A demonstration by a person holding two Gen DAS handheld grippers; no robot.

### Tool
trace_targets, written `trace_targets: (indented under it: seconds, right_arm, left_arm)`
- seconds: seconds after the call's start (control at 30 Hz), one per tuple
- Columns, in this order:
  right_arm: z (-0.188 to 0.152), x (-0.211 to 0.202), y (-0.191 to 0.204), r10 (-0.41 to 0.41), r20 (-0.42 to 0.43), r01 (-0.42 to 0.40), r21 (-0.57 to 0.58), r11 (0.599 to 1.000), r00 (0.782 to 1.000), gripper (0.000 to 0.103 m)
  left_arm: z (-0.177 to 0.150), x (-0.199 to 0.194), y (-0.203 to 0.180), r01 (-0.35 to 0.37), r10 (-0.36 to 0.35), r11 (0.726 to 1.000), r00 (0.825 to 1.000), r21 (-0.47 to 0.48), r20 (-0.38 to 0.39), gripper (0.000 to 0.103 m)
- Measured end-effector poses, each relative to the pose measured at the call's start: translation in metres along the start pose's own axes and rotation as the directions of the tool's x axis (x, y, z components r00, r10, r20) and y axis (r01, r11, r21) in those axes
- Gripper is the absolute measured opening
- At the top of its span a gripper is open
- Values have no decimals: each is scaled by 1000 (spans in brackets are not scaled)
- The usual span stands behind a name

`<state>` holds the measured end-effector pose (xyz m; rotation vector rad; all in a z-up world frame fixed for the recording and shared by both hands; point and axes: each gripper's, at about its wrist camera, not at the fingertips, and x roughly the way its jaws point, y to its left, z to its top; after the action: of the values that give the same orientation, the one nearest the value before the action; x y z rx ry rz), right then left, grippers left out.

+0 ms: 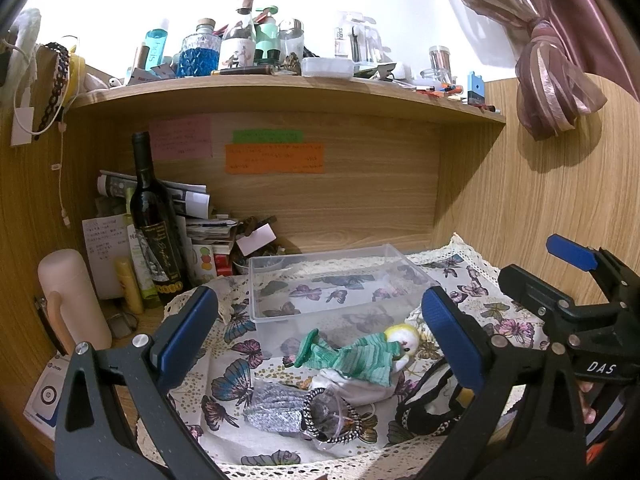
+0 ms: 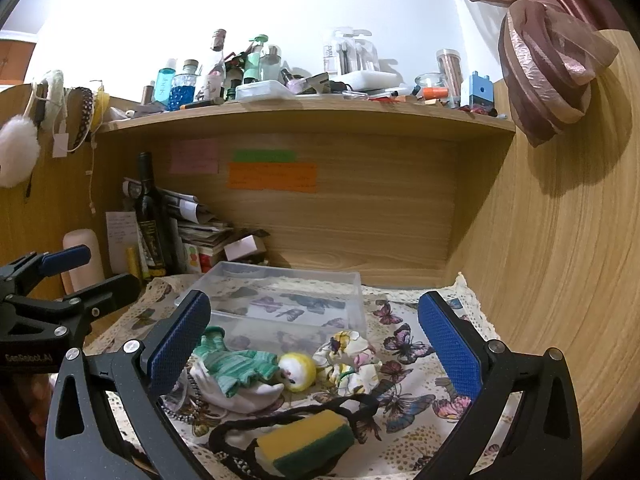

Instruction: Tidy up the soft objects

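Note:
A clear plastic box (image 1: 256,280) (image 2: 356,292) stands empty on the butterfly cloth (image 1: 240,380) (image 2: 412,400). In front of it lie a green knitted doll with a yellow head (image 1: 360,356) (image 2: 256,364), a white pouch (image 1: 348,388), a silver pouch (image 1: 276,404), a black headband (image 1: 424,404) (image 2: 280,420), a floral scrunchie (image 2: 352,360) and a yellow-green sponge (image 2: 308,444). My left gripper (image 1: 320,340) is open above the doll. My right gripper (image 2: 316,344) is open above the doll and scrunchie; it also shows in the left wrist view (image 1: 568,280).
A dark wine bottle (image 1: 154,224) (image 2: 150,216), a pink flask (image 1: 72,300), tubes and stacked papers (image 1: 192,208) crowd the back left. A wooden shelf (image 1: 280,92) above carries several bottles. A wooden wall (image 2: 560,280) and a tied curtain (image 1: 552,80) stand on the right.

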<state>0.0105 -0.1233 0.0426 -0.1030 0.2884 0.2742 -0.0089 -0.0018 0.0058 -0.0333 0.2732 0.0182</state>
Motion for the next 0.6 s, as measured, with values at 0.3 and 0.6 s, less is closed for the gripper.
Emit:
trace_targets:
  seconds: [0.3, 0.6]
  right_arm:
    - [0, 0, -1, 1, 0, -1, 0, 1000, 1000, 103]
    - [-1, 0, -1, 3, -1, -3, -1, 1000, 1000, 103]
  left_arm:
    - [0, 0, 0, 0, 0, 1000, 1000, 0, -1, 103]
    - [1, -1, 1, -1, 1, 1000, 1000, 1, 3, 103]
